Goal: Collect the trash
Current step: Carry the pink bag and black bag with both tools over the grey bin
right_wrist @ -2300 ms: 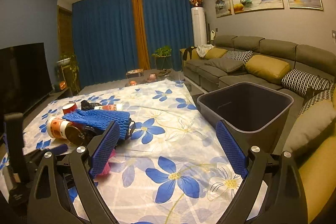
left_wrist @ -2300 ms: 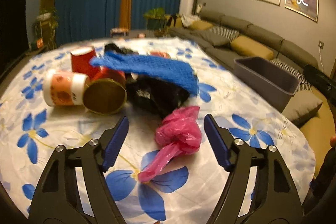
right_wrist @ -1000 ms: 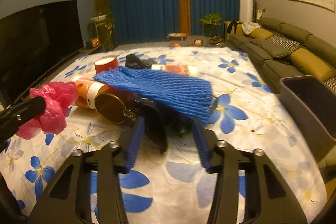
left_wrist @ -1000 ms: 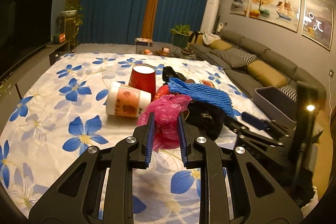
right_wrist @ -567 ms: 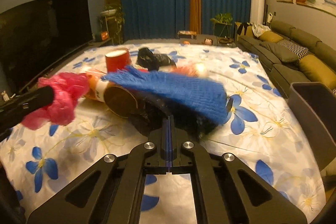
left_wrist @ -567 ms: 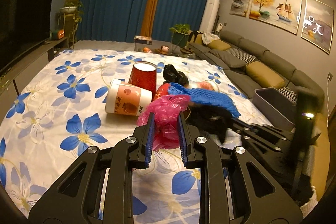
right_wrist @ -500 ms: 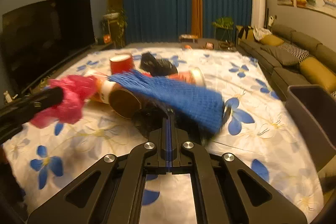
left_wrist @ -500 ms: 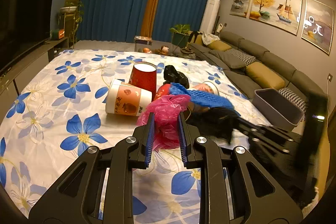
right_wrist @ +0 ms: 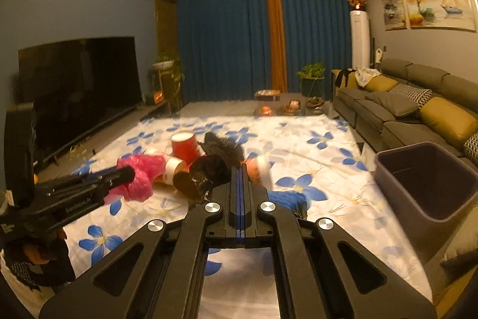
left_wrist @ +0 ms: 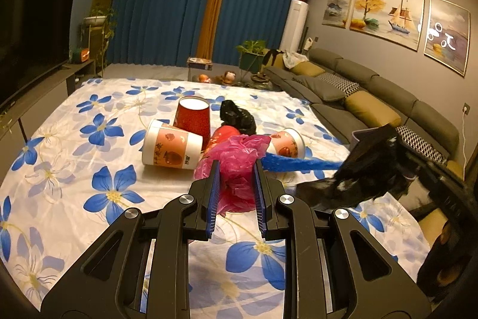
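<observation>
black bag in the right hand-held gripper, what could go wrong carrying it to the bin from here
1. The black bag hangs loose from the shut right hand-held gripper, pinched only at an edge; it may slip before reaching the bin.
2. The blue net trails right beside the bag and could be dragged along, then drop short.
3. The left hand-held gripper, holding the pink bag, sits close by; the two could bump on the way over.

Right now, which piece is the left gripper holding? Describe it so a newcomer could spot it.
On the floral-sheeted table, look at the near edge of the trash pile. The crumpled pink plastic bag sits clamped in the left gripper, off the sheet. It is the only pink, soft item; its neighbours are paper cups and black plastic.
</observation>
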